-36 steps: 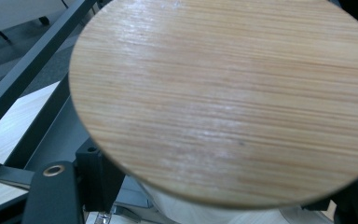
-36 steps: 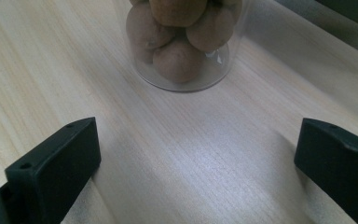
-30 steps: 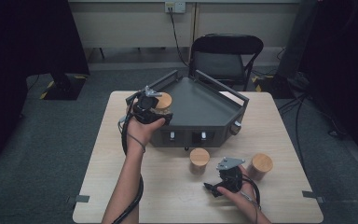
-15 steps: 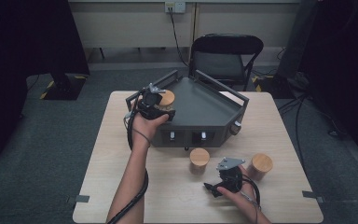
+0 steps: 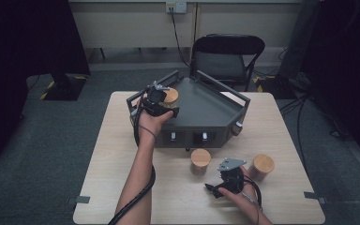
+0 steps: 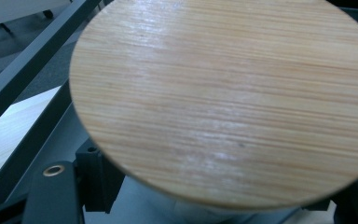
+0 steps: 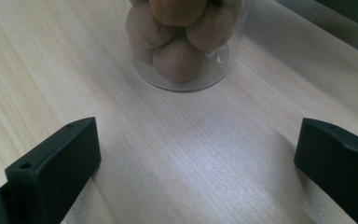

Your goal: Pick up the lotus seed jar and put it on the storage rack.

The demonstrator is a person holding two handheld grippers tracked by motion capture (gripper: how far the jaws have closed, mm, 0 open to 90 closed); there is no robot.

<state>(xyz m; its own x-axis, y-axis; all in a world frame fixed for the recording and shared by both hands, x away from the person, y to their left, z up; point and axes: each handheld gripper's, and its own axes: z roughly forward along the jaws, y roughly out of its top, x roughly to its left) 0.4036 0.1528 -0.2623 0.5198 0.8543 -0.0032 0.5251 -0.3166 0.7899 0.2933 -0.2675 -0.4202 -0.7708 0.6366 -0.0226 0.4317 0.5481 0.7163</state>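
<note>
My left gripper (image 5: 165, 104) is shut on a glass jar with a round wooden lid (image 5: 171, 95), held over the left corner of a dark grey railed tray (image 5: 206, 105). In the left gripper view the wooden lid (image 6: 223, 93) looms close, with a black jaw on each side of the jar below it. My right gripper (image 5: 222, 174) rests open near the table's front edge. In the right gripper view its jaws stand wide apart (image 7: 196, 154), and a little ahead is a glass jar of brown balls (image 7: 182, 42).
Two more wooden-lidded jars stand on the light wooden table in front of the tray, one in the middle (image 5: 200, 158) and one to the right (image 5: 262, 165). A black folding chair (image 5: 227, 54) stands behind the table. Cables trail from both grippers.
My left gripper has carried its jar a little farther away and to the right, over the tray's corner. The right gripper has stayed where it was.
</note>
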